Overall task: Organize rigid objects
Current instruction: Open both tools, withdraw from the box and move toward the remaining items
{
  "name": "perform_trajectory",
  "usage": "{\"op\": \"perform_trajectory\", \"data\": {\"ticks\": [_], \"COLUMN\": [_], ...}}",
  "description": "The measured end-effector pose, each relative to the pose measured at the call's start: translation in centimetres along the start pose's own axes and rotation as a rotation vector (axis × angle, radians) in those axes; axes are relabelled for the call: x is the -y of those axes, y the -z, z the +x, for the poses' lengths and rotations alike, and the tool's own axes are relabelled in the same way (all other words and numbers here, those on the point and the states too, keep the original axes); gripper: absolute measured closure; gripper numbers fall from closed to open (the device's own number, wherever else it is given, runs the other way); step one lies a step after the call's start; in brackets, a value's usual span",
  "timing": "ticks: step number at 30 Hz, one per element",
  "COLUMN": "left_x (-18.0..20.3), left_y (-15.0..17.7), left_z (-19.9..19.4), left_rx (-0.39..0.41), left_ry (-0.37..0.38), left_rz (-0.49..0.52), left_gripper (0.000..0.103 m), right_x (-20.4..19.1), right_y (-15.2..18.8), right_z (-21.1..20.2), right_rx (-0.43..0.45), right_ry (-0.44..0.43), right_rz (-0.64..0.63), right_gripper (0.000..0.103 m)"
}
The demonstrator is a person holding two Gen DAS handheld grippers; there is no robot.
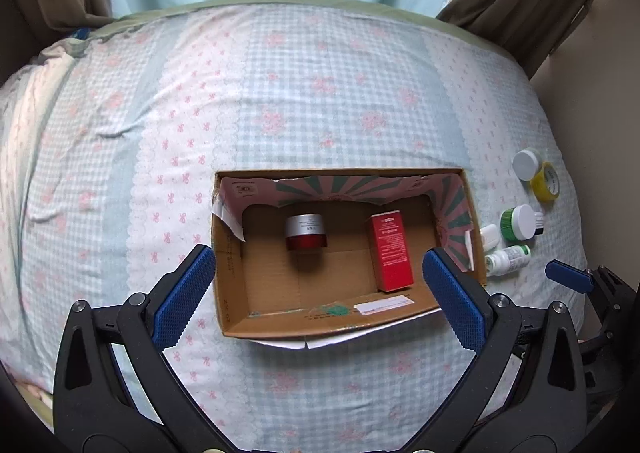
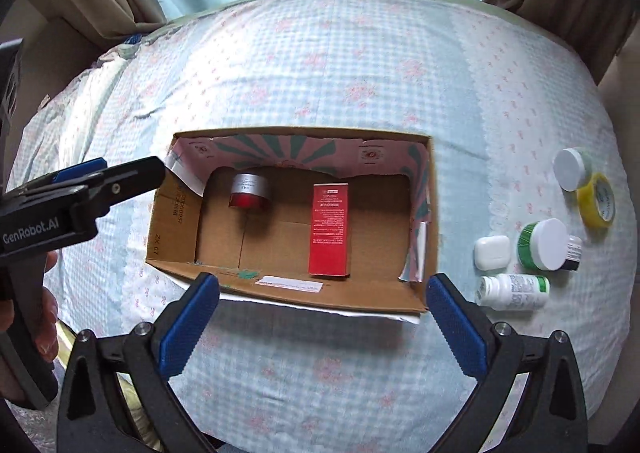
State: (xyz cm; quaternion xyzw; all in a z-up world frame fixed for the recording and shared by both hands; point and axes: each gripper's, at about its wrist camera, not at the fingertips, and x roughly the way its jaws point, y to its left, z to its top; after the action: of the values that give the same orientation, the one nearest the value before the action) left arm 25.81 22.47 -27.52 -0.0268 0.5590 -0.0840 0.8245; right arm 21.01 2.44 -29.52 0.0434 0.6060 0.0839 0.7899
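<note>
With a red jar (image 2: 249,191) and red carton (image 2: 329,229) already placed in the cardboard box (image 2: 172,221) on the bed (image 2: 320,65), the near white bottle (image 2: 512,291) is best approached squarely by the right hand-held gripper (image 2: 322,323), both hand-held grippers being held apart and empty.

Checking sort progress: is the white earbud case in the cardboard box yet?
No, the white earbud case lies on the bedspread outside the cardboard box, beside its right wall.

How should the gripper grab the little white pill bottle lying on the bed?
Come down from above with the right gripper and close across the middle of the white pill bottle. It lies on its side, so its round body would probably roll if pushed sideways.
</note>
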Motion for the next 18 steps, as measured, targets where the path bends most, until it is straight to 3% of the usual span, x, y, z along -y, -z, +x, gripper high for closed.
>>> {"op": "perform_trajectory", "data": {"ticks": [9, 18], "left_x": [6.9, 17.7], "left_y": [2.7, 6.3], "left_z": [-7.0, -8.6], "left_rx": [0.096, 0.121], "left_ry": [0.026, 0.037], "left_rz": [0.044, 0.086], "left_gripper": [0.0, 0.0], "right_x": [6.5, 17.1], "right_y": [4.1, 9.4], "right_z": [-8.2, -12.0], "right_rx": [0.089, 0.124], "right_ry": [0.066, 0.098], "right_rz": [0.088, 0.123], "right_gripper": [0.0, 0.0]}}
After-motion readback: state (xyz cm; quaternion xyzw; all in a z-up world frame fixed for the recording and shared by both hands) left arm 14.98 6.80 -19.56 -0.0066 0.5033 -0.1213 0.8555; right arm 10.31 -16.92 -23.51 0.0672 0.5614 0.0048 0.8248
